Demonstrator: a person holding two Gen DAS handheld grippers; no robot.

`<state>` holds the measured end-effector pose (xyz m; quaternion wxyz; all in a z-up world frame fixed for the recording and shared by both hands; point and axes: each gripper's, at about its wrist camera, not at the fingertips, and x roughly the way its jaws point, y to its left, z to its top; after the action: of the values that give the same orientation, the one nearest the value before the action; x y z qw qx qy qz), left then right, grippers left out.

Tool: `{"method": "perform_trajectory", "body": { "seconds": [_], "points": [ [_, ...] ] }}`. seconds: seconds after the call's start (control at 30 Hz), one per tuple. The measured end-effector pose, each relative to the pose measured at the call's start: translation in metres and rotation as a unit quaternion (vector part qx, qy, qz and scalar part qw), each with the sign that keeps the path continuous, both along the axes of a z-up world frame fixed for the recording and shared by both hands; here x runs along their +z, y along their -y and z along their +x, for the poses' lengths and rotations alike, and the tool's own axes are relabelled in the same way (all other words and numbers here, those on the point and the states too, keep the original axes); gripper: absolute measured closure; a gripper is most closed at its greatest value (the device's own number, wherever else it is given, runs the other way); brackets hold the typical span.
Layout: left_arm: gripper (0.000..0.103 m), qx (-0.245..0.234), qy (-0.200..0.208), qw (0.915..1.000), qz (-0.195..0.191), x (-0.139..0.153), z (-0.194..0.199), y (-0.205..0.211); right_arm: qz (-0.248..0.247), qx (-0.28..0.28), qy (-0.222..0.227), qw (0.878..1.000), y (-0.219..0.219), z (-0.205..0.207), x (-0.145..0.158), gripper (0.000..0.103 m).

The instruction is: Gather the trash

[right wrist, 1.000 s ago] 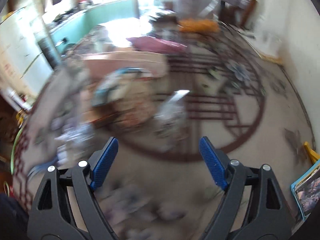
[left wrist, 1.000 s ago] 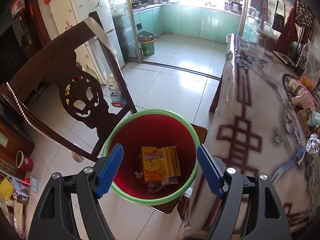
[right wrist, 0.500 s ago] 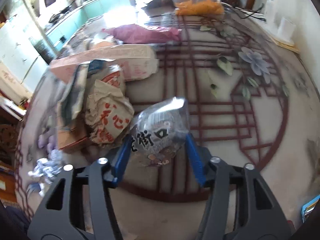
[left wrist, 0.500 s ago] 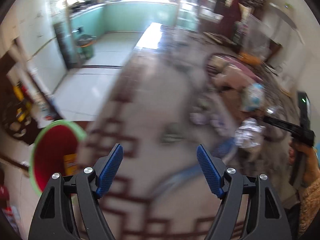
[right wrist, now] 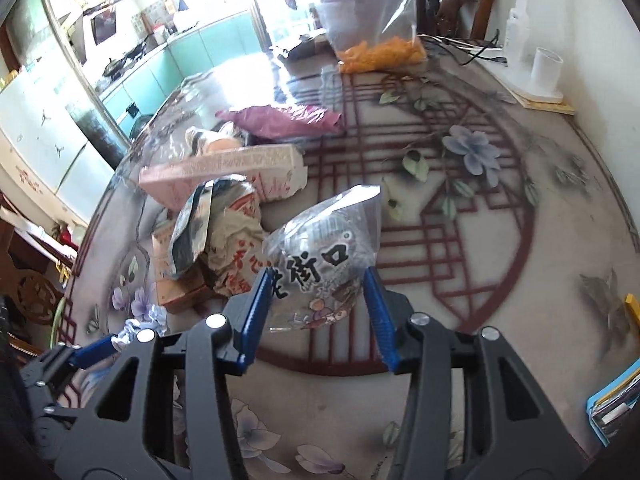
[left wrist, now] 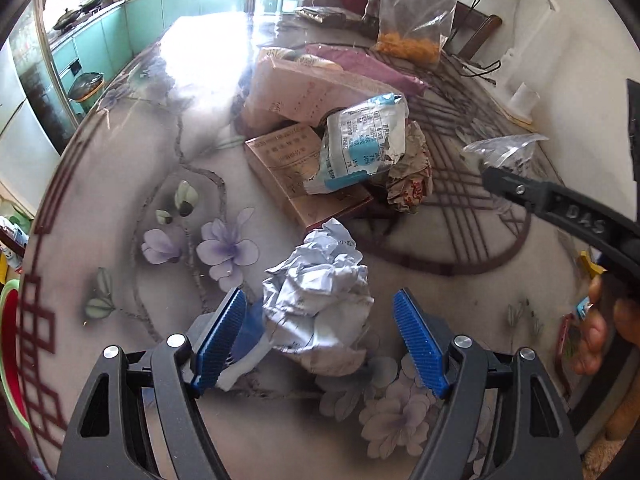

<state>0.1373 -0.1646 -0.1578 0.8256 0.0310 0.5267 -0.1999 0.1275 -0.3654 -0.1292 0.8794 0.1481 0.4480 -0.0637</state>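
**Trash on the flowered table, 2 grippers at work**

The table (left wrist: 120,184), covered in a glossy cloth with purple flowers and a dark red lattice pattern, fills both views. At its far end stands a clear bag (right wrist: 372,20) with orange snacks in the bottom. Toward the middle lies a heap of trash: a pink carton (left wrist: 304,92) at the back, a flat brown box (left wrist: 288,168) in front of it, a torn white and blue wrapper (left wrist: 360,144) on top of the box, and a crumpled brown paper bag (left wrist: 412,172) just beside the wrapper. A purple pouch (right wrist: 288,120) lies behind the carton.

Nearer the camera in the left wrist view sits a ball of crumpled white paper (left wrist: 320,300). The left gripper (left wrist: 320,336) stands wide, its 2 blue pads either side of the paper ball and not pressing on it (a clear gap shows on the right side). At the lower left edge a sliver of the red bin (left wrist: 10,344) with its green rim shows beside the table.

The right gripper (right wrist: 316,312) has just been closing, and its pads now press on a clear plastic snack bag (right wrist: 324,256) printed with black characters; the bag's upper corner sticks up above the pads. In the left wrist view that same gripper comes in from the right, a person's hand (left wrist: 600,328) on its handle.
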Motion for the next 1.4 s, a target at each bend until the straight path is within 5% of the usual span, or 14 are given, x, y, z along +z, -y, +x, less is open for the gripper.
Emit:
{"method": "perform_trajectory", "body": {
  "seconds": [0.13,0.23,0.37,0.9,1.2,1.4],
  "points": [
    [0.033,0.006,-0.006,1.0000,0.002,-0.006,0.006,0.002,0.003,-0.001,0.005,1.000,0.002,0.000,0.001,0.057],
    [0.050,0.009,-0.023,0.9997,0.000,-0.016,0.011,0.000,0.001,-0.001,0.007,1.000,0.001,0.000,0.002,0.057],
    [0.053,0.006,-0.022,0.9997,0.008,-0.020,0.009,-0.006,0.002,-0.002,0.009,1.000,0.000,-0.002,0.003,0.057],
    [0.053,0.023,0.007,0.9994,-0.025,0.019,-0.041,-0.079,-0.051,0.018,0.005,0.999,-0.033,-0.027,0.007,0.060],
    [0.053,0.029,0.040,0.9986,-0.018,0.034,-0.070,-0.117,-0.068,0.051,0.029,0.996,-0.075,-0.082,0.030,0.060],
    [0.053,0.055,0.052,0.9960,-0.048,0.046,-0.073,-0.139,-0.091,0.064,0.037,0.993,-0.101,-0.114,0.043,0.060]
  ]
}}
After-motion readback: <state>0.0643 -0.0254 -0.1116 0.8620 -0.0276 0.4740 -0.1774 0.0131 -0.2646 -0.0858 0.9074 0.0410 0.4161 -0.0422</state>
